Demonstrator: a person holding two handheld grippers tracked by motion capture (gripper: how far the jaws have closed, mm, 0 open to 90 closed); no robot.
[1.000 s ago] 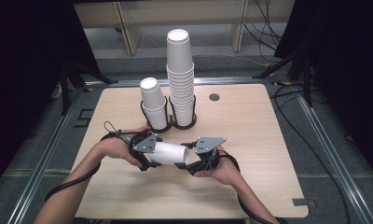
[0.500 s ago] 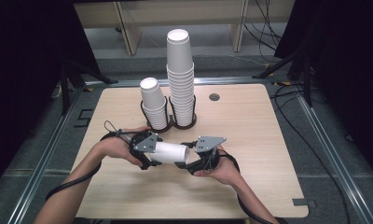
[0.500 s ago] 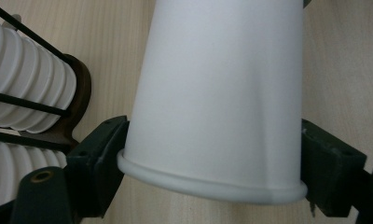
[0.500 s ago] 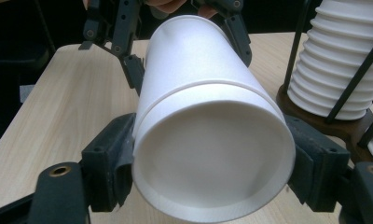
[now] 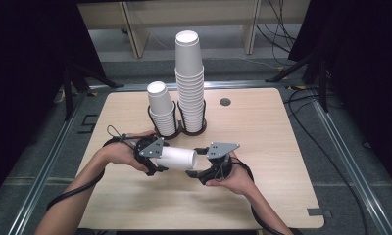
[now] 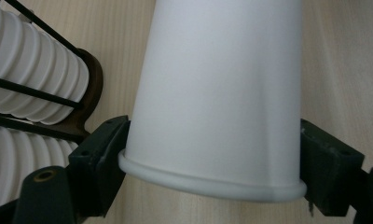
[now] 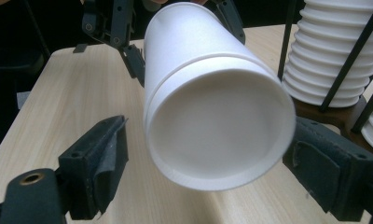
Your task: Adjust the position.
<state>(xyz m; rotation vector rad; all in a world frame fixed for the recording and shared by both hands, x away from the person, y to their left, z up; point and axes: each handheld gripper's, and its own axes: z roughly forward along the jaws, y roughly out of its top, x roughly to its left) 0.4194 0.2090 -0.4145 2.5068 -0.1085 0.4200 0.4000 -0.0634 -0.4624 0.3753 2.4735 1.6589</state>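
A white paper cup [image 5: 177,158] lies level above the table between both grippers. My left gripper [image 5: 158,159] is shut on it near the rim; its jaws have just been closing, and both pads press the cup's [image 6: 217,93] sides in the left gripper view. My right gripper [image 5: 197,165] is open around the cup's base end. Its jaws have just been opening. In the right gripper view the cup's base [image 7: 217,130] faces me and the left pad [image 7: 103,158] stands apart from it. A seam round the cup suggests two nested cups.
A dark wire holder [image 5: 184,131] at the table's middle back holds a short stack of cups [image 5: 162,110] and a tall stack [image 5: 190,83], just behind the grippers. A small round hole [image 5: 225,102] sits in the wooden table [image 5: 272,156]. Dark stands and cables surround the table.
Both hands and the cup keep their place. The right gripper's jaws look slightly wider around the cup's base end than before.
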